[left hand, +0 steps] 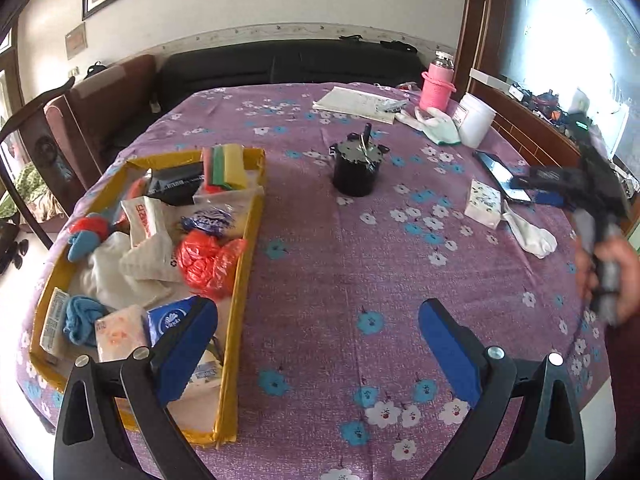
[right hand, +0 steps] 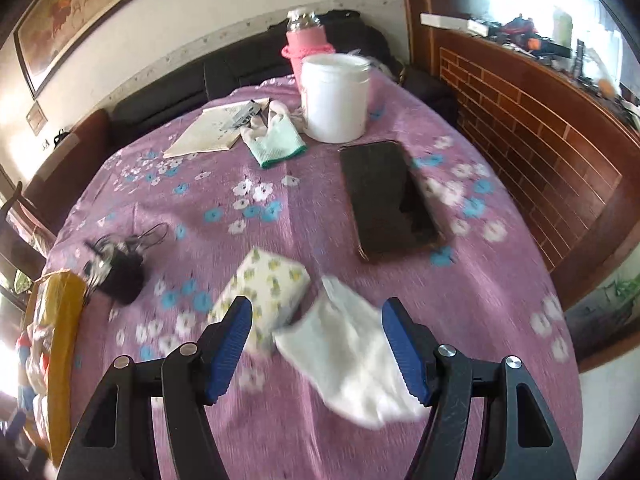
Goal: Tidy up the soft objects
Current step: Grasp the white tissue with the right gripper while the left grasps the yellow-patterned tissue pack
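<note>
Both grippers' fingers spread, the right gripper [right hand: 316, 340] over one white sock [right hand: 352, 364] beside one tissue pack [right hand: 266, 290].

Tablecloth [left hand: 340, 264] showing purple with white and blue flowers. Box [left hand: 240, 280] showing yellow. Sock [right hand: 352, 364] showing white. Tissue pack [right hand: 268, 292] showing white with yellow-green print. Glove [right hand: 276, 140] showing pale, green cuff. Bottle sleeve [left hand: 436, 88] showing pink. Fingers [left hand: 452, 344] showing blue pads.
</note>
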Action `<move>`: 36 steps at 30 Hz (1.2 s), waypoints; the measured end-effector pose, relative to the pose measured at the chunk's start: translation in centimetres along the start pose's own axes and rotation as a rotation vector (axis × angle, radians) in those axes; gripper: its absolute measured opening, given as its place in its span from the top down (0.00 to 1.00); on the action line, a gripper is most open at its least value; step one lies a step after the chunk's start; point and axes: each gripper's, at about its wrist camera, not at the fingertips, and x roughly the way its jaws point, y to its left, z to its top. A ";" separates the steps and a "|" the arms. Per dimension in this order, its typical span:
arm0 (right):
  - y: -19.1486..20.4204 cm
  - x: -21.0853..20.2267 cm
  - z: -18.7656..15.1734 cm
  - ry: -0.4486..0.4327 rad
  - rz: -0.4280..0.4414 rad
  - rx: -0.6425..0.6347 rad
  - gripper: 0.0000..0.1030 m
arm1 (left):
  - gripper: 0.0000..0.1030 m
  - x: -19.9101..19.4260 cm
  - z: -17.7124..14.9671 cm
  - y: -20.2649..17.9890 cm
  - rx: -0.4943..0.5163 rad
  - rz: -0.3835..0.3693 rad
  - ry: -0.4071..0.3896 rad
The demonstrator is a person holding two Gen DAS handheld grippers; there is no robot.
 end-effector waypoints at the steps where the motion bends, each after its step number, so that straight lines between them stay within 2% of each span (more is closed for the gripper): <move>1: 0.3 1.5 0.8 0.044 0.000 0.004 0.31 | 0.02 0.0 -0.1 0.0 -0.001 0.002 0.003; 5: 1.9 5.8 2.0 0.161 -0.004 0.000 0.31 | 0.02 0.1 -0.1 0.5 -0.011 0.003 0.007; 6: 2.4 6.1 2.0 0.158 0.018 0.006 0.33 | 0.02 0.1 0.0 0.7 -0.012 0.003 0.007; 7: 2.9 6.2 1.9 0.169 0.038 0.004 0.41 | 0.02 0.2 0.1 0.8 -0.014 0.003 0.007; 9: 4.1 6.1 1.5 0.190 0.070 -0.016 0.46 | 0.02 0.5 0.2 0.9 -0.019 -0.002 0.011; 12: 6.7 5.1 -0.3 0.274 0.225 -0.085 0.56 | 0.02 1.0 0.5 0.6 -0.020 -0.028 0.016; 14: 8.3 3.7 -1.8 0.317 0.357 -0.146 0.56 | 0.02 1.5 0.7 0.1 -0.011 -0.049 0.030; 15: 8.5 2.7 -2.3 0.317 0.411 -0.170 0.56 | 0.03 1.8 0.8 -0.3 -0.005 -0.068 0.040; 16: 8.3 1.5 -2.5 0.288 0.418 -0.181 0.55 | 0.03 2.1 0.8 -0.6 0.000 -0.087 0.050; 17: 7.5 0.1 -2.4 0.241 0.397 -0.174 0.52 | 0.03 2.3 0.8 -0.9 0.004 -0.102 0.058; 19: 5.1 -2.0 -1.9 0.145 0.316 -0.160 0.29 | 0.03 2.8 0.8 -1.3 0.010 -0.127 0.074; 22: 1.3 -3.0 -0.8 0.049 0.124 -0.168 0.26 | 0.03 3.7 0.9 -1.8 0.002 -0.151 0.095; 24: -1.0 -2.4 -0.6 0.062 0.076 -0.145 0.26 | 0.03 4.4 0.9 -1.9 -0.015 -0.168 0.113; 29: -5.5 1.0 -1.4 0.142 0.044 -0.082 0.26 | 0.03 5.9 1.1 -2.6 -0.042 -0.193 0.154; 34: -4.6 2.0 -2.8 0.162 0.095 -0.094 0.26 | 0.03 6.9 2.0 -4.7 0.019 -0.164 0.143; 36: -3.7 1.9 -3.4 0.160 0.076 -0.136 0.26 | 0.03 7.8 2.5 -5.9 0.057 -0.144 0.147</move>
